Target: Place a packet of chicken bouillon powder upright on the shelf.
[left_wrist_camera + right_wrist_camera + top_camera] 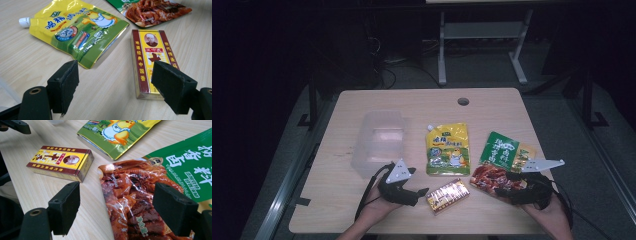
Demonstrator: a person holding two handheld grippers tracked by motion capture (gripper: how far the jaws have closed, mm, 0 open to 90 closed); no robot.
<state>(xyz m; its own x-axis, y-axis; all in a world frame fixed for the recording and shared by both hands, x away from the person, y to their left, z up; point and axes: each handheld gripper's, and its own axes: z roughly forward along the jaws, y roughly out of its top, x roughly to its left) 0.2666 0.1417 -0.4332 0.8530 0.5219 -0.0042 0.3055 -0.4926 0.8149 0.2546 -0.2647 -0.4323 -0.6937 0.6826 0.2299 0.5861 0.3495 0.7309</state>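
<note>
Judging by looks, the box (150,62), near centre of the table (362,205), is light, stiff and glossy; pinch its long sides. The meat pouch (132,202), near right, is soft and slippery; take its edge. Left gripper (117,85) and right gripper (120,207) gape wide, holding nothing.

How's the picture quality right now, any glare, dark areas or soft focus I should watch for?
High view: dim, the room around the table nearly black, the packets small and soft. Left gripper view: bright, glare on the yellow pouch; the red-and-yellow box reads sharp. Right gripper view: shiny highlights on the red-and-green snack packet; its near edge blurs beside the open right claw.
</note>
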